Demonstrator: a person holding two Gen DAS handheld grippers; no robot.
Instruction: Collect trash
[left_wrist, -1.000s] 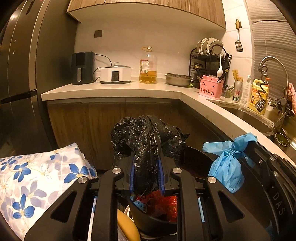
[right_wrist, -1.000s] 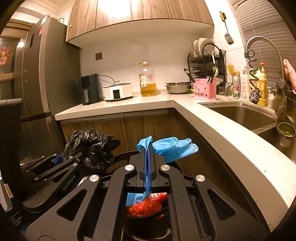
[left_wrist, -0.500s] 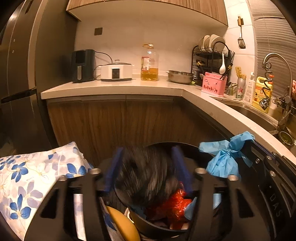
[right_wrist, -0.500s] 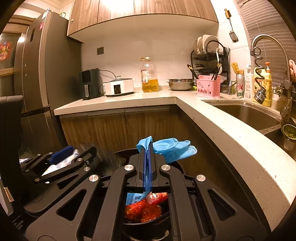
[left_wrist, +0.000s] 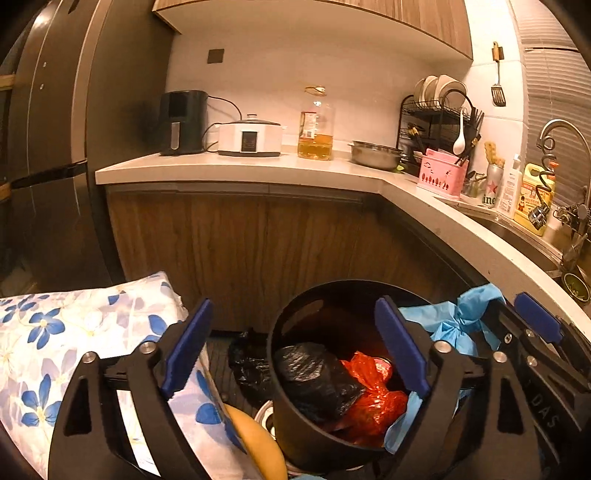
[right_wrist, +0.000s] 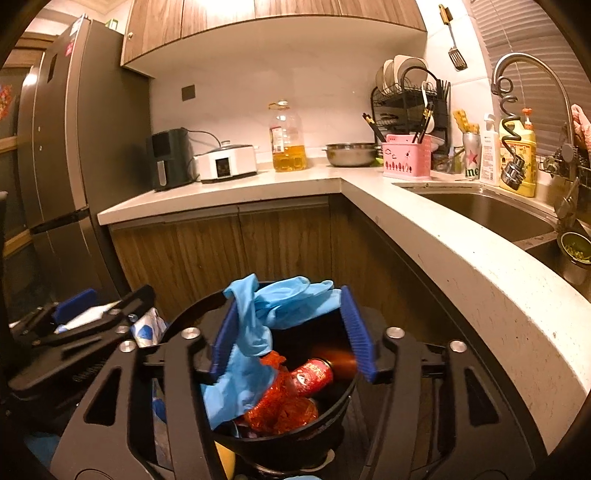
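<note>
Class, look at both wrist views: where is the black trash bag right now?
In the left wrist view the black trash bag lies inside the black bin, against its left wall, beside the red bag. The right wrist view hides it.

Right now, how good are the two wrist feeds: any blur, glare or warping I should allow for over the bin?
Left wrist view: warm orange cast, the countertop bows from the fisheye, the black trash bag in the bin is dark but sharp. Right wrist view: same cast, glare under the cabinet, a smeared streak beside the red can, the blue glove is crisp.
</note>
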